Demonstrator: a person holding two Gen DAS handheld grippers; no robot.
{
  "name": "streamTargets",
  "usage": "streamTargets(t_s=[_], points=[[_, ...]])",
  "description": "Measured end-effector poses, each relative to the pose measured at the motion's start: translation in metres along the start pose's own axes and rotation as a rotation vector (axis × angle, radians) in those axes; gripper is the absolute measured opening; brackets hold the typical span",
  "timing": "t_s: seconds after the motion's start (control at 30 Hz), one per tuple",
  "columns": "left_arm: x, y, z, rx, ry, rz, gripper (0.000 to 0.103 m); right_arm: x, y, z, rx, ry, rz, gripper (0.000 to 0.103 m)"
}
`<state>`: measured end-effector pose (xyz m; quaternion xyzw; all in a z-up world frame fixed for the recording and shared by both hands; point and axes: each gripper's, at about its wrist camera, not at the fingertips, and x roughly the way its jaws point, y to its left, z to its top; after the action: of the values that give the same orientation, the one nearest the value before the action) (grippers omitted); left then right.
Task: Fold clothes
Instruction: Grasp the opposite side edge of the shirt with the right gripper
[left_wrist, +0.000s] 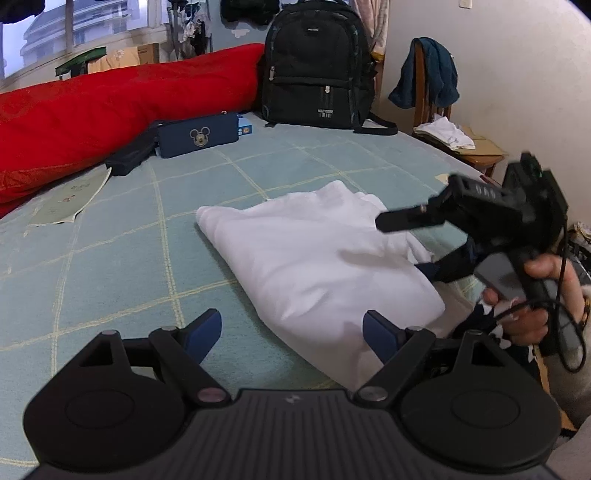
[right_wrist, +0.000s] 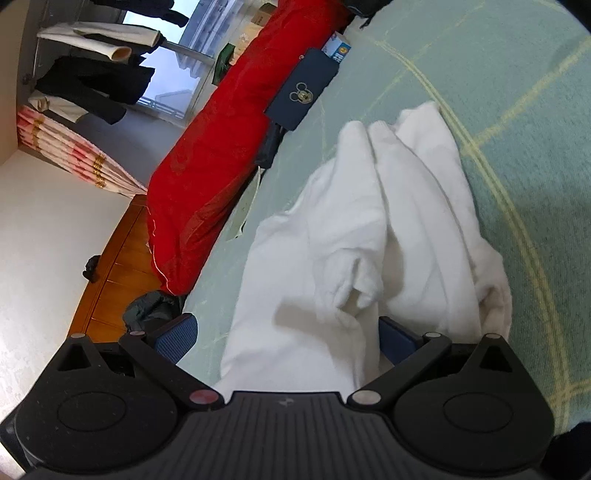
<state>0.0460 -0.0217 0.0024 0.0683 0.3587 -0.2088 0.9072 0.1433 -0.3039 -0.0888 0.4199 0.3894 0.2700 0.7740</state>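
White shirt (left_wrist: 317, 258) lies mid-frame, folded over on the bed (left_wrist: 147, 229) — left gripper (left_wrist: 291, 334) wide, empty; right gripper (right_wrist: 288, 332) wide, cloth between its fingers — mid-fold or finishing, I judge.

We see a bed (left_wrist: 147, 236) with a green checked sheet, a red quilt (left_wrist: 110, 99) along the window (left_wrist: 74, 26) side, white walls (left_wrist: 498, 55), and a wooden chair (left_wrist: 476, 155).

Black hand-held gripper (left_wrist: 291, 334), blue fingertips (left_wrist: 205, 334); possibly patterned sleeve (left_wrist: 498, 325).
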Motion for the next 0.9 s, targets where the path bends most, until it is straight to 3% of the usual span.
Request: streamTargets(t_s=[0.17,0.57,0.67,0.77,0.83,0.9], points=[[0.001,0.000,-0.004,-0.008,0.003,-0.010,0.084,0.018,0.006,0.017,-0.028,0.006,-0.024,0.103],[-0.003,0.004,-0.014,-0.009,0.002,-0.002,0.085,0.038,0.012,0.014,-0.079,0.017,-0.030,0.103],[-0.008,0.008,-0.018,-0.015,-0.002,-0.003,0.085,0.037,-0.008,0.009,-0.055,-0.032,0.060,0.101],[-0.009,0.014,-0.023,-0.028,-0.004,-0.007,0.087,0.030,-0.014,0.004,-0.088,-0.047,0.004,0.071],[-0.010,0.015,-0.024,-0.037,-0.005,-0.010,0.087,0.026,-0.029,0.005,-0.030,-0.059,0.009,0.042],[-0.011,0.013,-0.026,-0.024,-0.002,-0.001,0.087,0.022,-0.043,0.006,0.026,-0.070,0.013,0.025]])
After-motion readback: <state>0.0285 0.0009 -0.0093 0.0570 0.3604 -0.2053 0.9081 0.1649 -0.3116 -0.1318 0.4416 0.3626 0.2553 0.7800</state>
